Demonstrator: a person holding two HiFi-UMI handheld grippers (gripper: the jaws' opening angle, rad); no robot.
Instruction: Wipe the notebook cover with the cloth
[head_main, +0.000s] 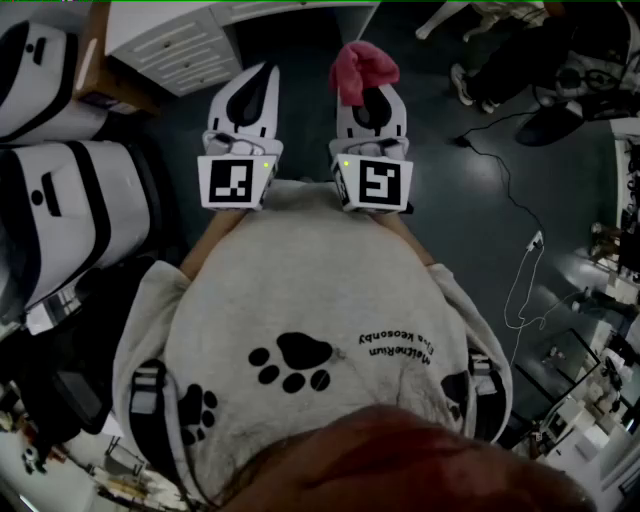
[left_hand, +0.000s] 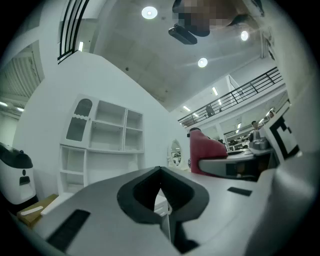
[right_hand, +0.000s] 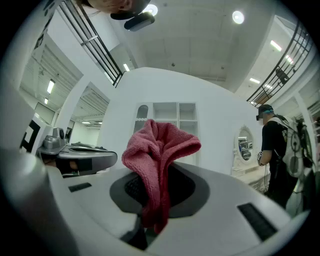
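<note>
A pink cloth (head_main: 362, 68) hangs bunched from the tip of my right gripper (head_main: 368, 100), whose jaws are shut on it. In the right gripper view the cloth (right_hand: 159, 150) stands up between the jaws and covers their tips. My left gripper (head_main: 250, 95) is held beside the right one, close to the person's chest, shut with nothing in it (left_hand: 161, 175). From the left gripper view the cloth (left_hand: 204, 150) shows to the right on the other gripper. No notebook is in any view. Both grippers point away over a dark floor.
A white drawer unit (head_main: 180, 40) stands ahead on the left, and white-and-black machines (head_main: 60, 200) stand at the left. A white shelf unit (left_hand: 100, 145) faces the grippers. A cable (head_main: 520, 270) lies on the floor at the right. Another person (right_hand: 275, 150) stands at the right.
</note>
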